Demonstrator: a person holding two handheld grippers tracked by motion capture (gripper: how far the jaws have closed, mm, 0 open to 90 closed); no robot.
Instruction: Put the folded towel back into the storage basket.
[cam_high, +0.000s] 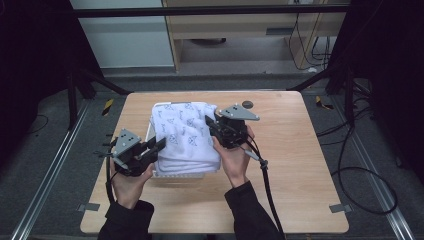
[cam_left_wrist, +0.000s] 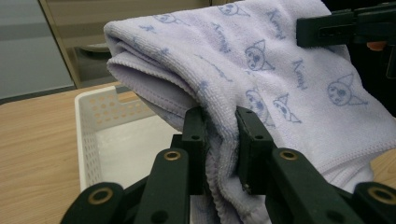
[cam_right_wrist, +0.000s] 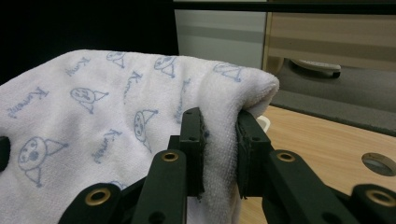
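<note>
The folded towel (cam_high: 186, 137) hung over the white basket (cam_left_wrist: 95, 121), its opposite edges pinched between the jaws of the left gripper (cam_left_wrist: 219, 140) and the right gripper (cam_right_wrist: 219, 140). Placing appeared in hand; next, lowering it level into the basket.

Wooden table (cam_high: 300, 165), grey floor (cam_high: 45, 165), pale cabinet (cam_high: 230, 25) behind, dark curtains (cam_high: 30, 50)

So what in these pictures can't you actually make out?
- High view: the white basket is mostly covered by the folded towel; its contents can't be told.
- Left gripper view: the towel hides the basket's far half.
- High view: the small round thing on the table is too small to identify.
</note>
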